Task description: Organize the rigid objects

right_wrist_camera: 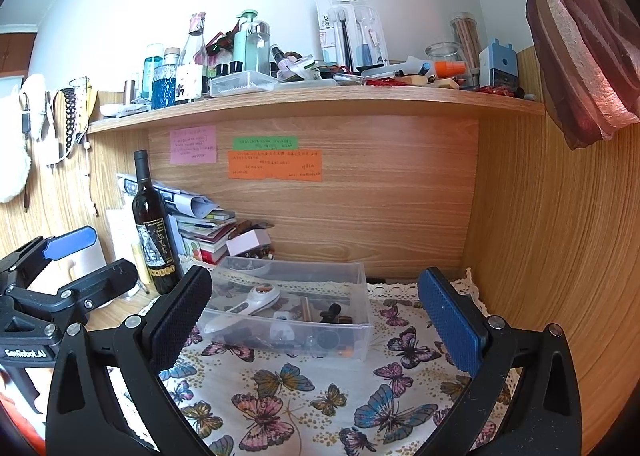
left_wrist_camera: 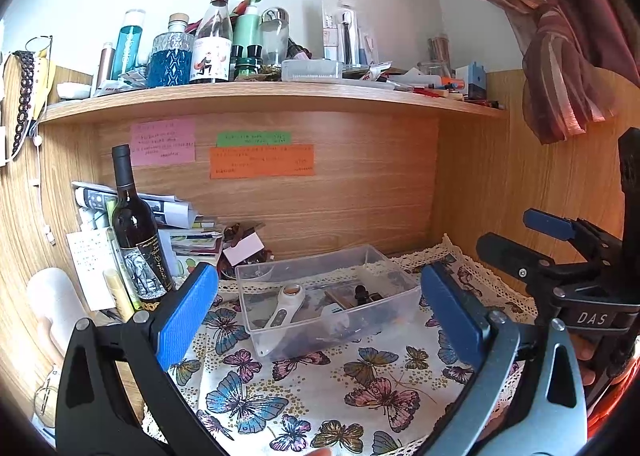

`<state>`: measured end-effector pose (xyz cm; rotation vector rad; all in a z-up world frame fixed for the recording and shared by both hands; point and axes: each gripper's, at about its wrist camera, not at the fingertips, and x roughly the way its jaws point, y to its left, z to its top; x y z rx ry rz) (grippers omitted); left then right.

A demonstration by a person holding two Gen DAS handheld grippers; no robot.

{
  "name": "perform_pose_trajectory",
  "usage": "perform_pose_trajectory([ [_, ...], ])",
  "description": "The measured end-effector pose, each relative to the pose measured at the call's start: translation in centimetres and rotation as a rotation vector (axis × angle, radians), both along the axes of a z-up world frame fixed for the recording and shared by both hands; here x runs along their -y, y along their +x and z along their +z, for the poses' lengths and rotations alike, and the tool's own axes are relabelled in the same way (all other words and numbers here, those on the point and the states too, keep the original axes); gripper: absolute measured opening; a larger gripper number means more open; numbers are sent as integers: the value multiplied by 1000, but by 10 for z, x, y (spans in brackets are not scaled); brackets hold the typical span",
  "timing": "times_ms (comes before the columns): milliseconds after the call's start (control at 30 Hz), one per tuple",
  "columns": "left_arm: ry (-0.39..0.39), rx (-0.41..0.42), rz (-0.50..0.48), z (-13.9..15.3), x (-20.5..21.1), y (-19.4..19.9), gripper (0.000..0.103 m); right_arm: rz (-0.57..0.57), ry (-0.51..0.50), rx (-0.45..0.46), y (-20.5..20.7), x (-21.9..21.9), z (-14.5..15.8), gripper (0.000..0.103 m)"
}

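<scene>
A clear plastic bin point(left_wrist_camera: 394, 308) point(right_wrist_camera: 356, 332) sits on the butterfly cloth point(left_wrist_camera: 320, 396) point(right_wrist_camera: 320, 396). Inside it lie a white handheld magnifier point(left_wrist_camera: 286, 306) point(right_wrist_camera: 256, 298), a small black dropper bottle point(left_wrist_camera: 362, 294) point(right_wrist_camera: 330, 312) and other small items. My left gripper point(left_wrist_camera: 320, 308) is open and empty, held just in front of the bin. My right gripper point(right_wrist_camera: 316, 316) is open and empty, also in front of the bin. Each gripper shows at the other view's edge: the right one at the right of the left wrist view point(left_wrist_camera: 536, 244), the left one at the left of the right wrist view point(right_wrist_camera: 80, 260).
A dark wine bottle point(left_wrist_camera: 138, 232) point(right_wrist_camera: 154, 232) stands left of the bin, beside a stack of papers and books point(left_wrist_camera: 180, 224) point(right_wrist_camera: 204, 224). A wooden shelf point(left_wrist_camera: 260, 96) point(right_wrist_camera: 320, 98) above is crowded with bottles and stationery. Wooden walls close the back and right. A curtain point(right_wrist_camera: 580, 36) hangs top right.
</scene>
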<state>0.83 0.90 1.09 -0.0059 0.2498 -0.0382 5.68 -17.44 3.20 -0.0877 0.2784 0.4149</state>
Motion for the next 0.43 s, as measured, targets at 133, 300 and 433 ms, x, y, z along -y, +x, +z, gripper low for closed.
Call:
perform_pose_trajectory([
  [133, 6, 1, -8, 0, 3, -1, 103, -1, 1, -4, 0, -1, -1, 103],
  [300, 19, -6, -13, 0, 6, -1, 103, -4, -1, -12, 2, -2, -3, 103],
  [433, 7, -2, -14, 0, 5, -1, 103, -7, -3, -20, 3, -3, -4, 103],
])
